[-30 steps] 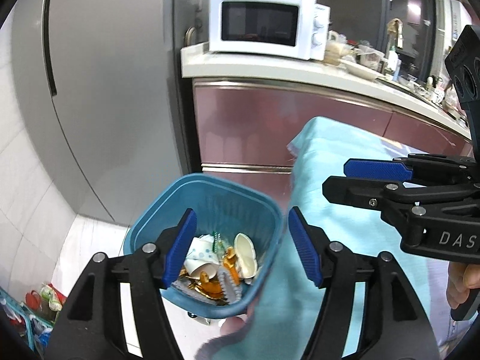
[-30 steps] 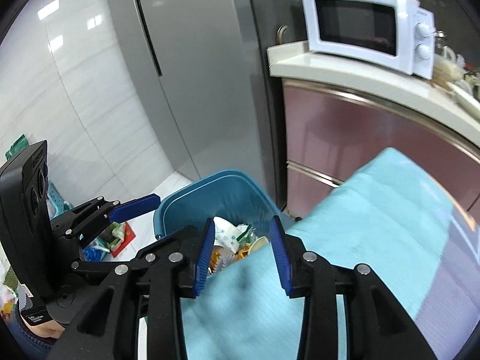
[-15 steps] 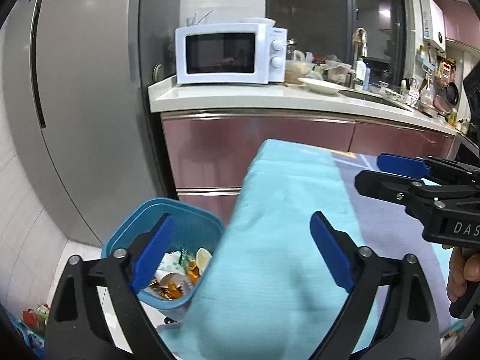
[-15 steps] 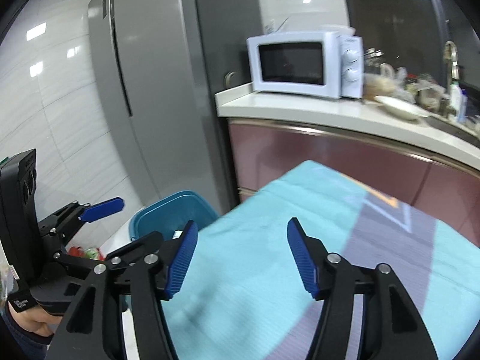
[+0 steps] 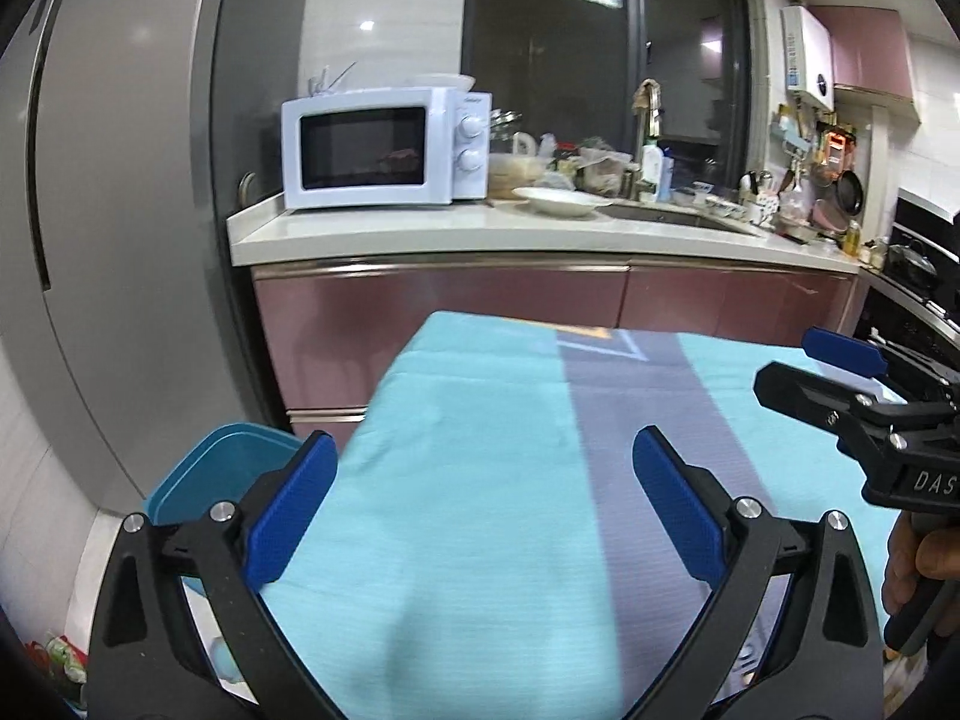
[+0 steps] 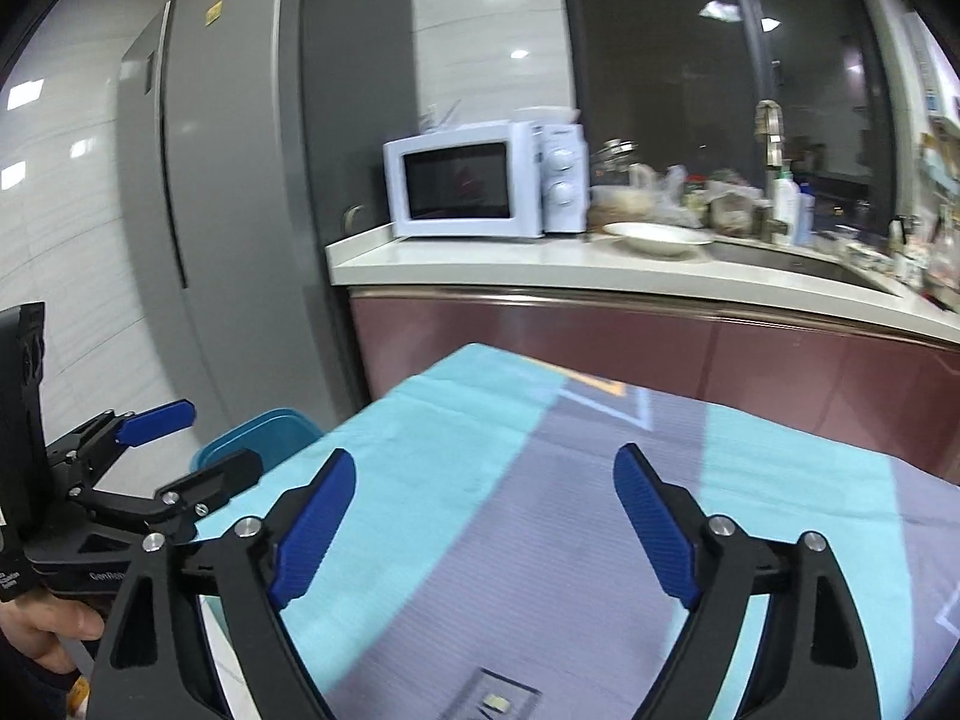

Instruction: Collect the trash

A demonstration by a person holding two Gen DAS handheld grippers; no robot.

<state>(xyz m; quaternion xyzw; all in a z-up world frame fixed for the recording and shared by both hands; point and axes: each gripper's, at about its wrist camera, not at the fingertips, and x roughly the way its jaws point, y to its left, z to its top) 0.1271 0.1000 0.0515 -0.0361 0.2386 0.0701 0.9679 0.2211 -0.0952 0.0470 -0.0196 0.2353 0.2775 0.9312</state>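
Note:
The blue trash bin [image 5: 228,456] stands on the floor at the table's left edge, half hidden behind my left finger; its inside is out of sight. It also shows in the right wrist view as the bin [image 6: 270,432]. My left gripper [image 5: 483,450] hangs over the turquoise and grey tablecloth [image 5: 456,570], jaws opening wide, nothing between them. My right gripper [image 6: 486,462] hovers over the same cloth [image 6: 540,570], jaws also opening and empty. Each gripper shows in the other's view: the right gripper [image 5: 792,360], the left gripper [image 6: 216,438]. A small pale square [image 6: 495,702] lies on the cloth near the bottom edge.
Behind the table runs a pink-fronted counter [image 5: 480,240] with a white microwave [image 5: 366,147], a plate [image 5: 561,201] and a cluttered sink. A tall grey fridge [image 5: 120,240] stands left. Small items lie on the floor [image 5: 54,660]. A hand [image 5: 918,564] grips the right handle.
Both views have swung up and away from the bin toward the table. The bin slid to the lower left and its trash dropped out of sight. Both pairs of jaws spread wider.

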